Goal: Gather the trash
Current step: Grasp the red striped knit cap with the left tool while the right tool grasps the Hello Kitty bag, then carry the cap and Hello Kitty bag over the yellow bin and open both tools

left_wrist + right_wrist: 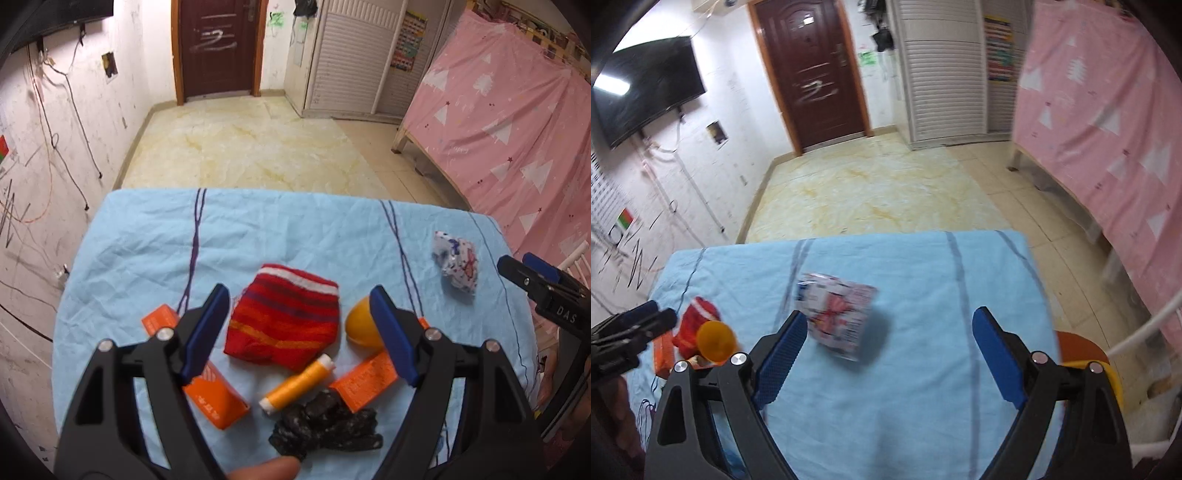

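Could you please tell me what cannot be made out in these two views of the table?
- Orange box, left wrist view: partly hidden behind a left tool finger; print too blurred to read.
- Yellow-orange round object, same view: partly covered by the other finger, so identity unclear.
- Crumpled wrapper, right wrist view: motion-blurred, print unreadable.
- Orange-and-yellow object, beyond the table edge: cut off behind the right tool.

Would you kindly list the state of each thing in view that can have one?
left tongs: open, empty
right tongs: open, empty
crumpled wrapper: crushed, lying on the cloth
black bag: scrunched up
red sock: folded, flat
thread spool: on its side
door: closed
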Demonstrator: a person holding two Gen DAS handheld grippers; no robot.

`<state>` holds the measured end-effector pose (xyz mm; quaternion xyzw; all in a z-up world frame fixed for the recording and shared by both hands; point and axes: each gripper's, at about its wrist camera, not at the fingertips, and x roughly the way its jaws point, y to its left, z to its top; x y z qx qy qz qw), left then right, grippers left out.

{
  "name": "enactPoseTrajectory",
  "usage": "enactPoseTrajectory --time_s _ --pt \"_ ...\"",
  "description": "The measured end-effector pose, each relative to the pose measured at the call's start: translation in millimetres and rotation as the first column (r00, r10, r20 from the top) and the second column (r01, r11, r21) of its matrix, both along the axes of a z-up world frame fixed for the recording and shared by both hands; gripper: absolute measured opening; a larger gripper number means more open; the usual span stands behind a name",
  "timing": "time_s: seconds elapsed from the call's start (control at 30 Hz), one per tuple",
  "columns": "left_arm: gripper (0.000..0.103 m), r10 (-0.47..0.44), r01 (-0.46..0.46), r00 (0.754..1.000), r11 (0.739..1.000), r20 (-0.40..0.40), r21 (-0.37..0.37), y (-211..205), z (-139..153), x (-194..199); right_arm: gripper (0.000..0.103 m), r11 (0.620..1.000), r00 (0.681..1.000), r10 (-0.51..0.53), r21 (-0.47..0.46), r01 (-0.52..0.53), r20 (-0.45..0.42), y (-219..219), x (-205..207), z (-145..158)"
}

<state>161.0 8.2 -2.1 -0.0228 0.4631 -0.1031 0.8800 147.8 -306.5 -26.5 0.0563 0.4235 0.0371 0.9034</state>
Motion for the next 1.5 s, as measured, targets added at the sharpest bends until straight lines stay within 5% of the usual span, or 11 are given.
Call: enactPoseTrajectory --time_s 0.33,0.53,0.67,0.73,0.87,1.07,1.5 --pt "0.075 0.032 -0.032 0.995 0.999 -0.098 -0.008 9 -29 24 0.084 0.999 0.998 0.047 0.028 -0.046 -0.031 34 30 -17" --pt "0.063 0.017 -0.017 0.992 1.0 -0.128 -0.001 10 -37 28 0.084 0.998 0.997 0.055 0.013 -0.054 -0.056 44 40 -33" --pt "0.05 0.012 -0.012 0.993 1.0 -0.12 0.003 9 -36 27 0.075 0.998 0.996 0.055 0.015 -0.054 -0.077 43 44 -45" --pt "0.041 -0.002 0.003 0.993 1.0 -0.115 0.003 6 -35 26 0.057 0.998 0.994 0.059 0.012 -0.058 -0.087 44 43 -49" --pt "0.028 -0.014 0.016 0.995 1.0 -0.101 0.017 -5 -33 23 0.039 0.999 0.997 0.049 -0.01 -0.049 -0.067 42 41 -49" --pt "0.016 -0.009 0.011 0.998 0.999 -0.059 0.04 -8 -24 16 0.036 0.999 0.999 0.035 0.006 -0.035 -0.041 33 32 -44" --pt "0.016 -0.01 0.006 0.997 0.999 0.083 0.038 -10 28 -29 0.036 0.996 0.997 0.009 0.083 -0.016 0.081 4 -19 -2"
